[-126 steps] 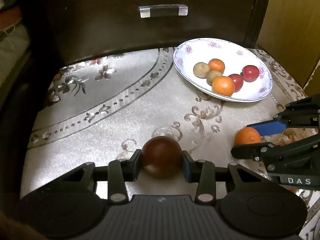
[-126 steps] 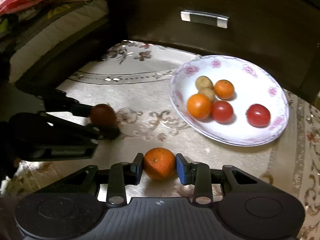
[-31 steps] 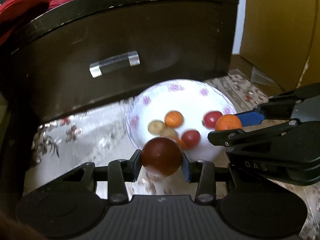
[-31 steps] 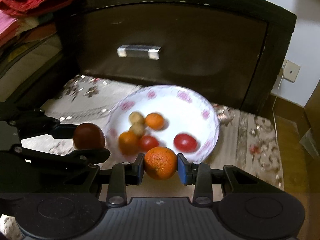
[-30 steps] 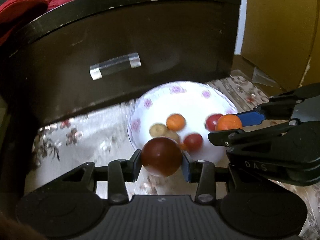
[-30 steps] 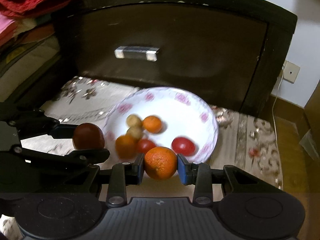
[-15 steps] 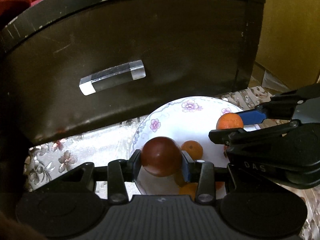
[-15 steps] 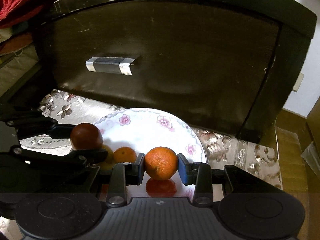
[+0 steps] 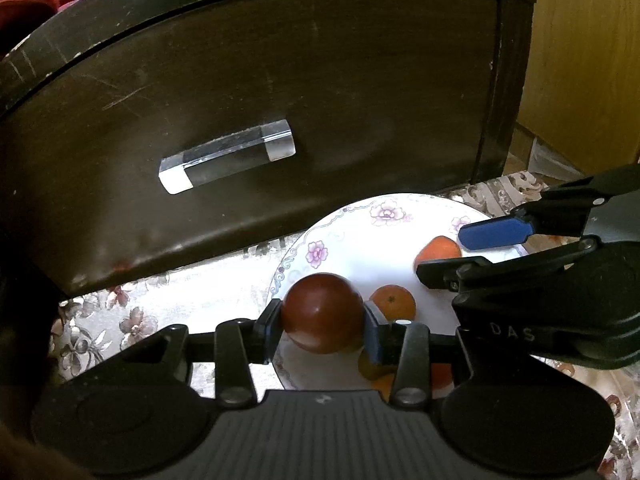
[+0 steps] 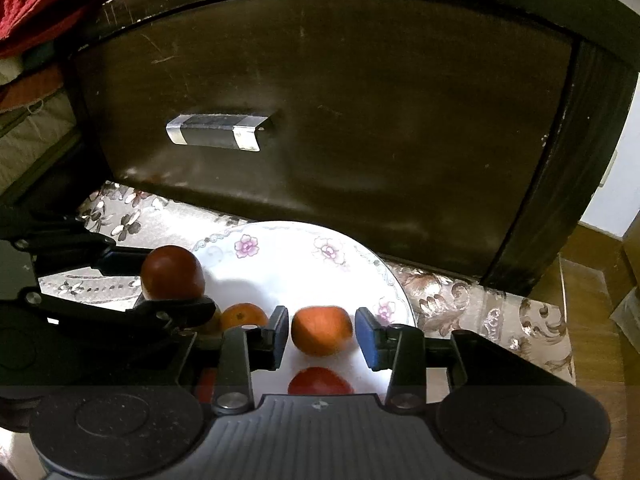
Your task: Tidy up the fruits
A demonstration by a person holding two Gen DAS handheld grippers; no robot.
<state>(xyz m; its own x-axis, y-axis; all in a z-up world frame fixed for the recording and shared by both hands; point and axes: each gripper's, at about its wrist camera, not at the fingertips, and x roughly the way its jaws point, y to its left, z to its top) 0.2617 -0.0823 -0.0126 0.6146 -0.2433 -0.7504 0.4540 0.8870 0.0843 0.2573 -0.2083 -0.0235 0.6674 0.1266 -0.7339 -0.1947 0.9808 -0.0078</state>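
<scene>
Right gripper [image 10: 322, 334] opening, orange [image 10: 321, 330] loose between its pads, dropping over plate [image 10: 304, 270]. Left gripper [image 9: 322, 320] gripping dark red fruit [image 9: 322, 312], pads beginning to part, hovering above plate rim. Several fruits already lying below; two deliveries finishing, remainder beyond view.

Black right gripper [image 10: 322, 334], blue pads [image 10: 366, 342], silver screws

Plate [image 10: 280, 268] before drawer [image 10: 320, 100]
</scene>
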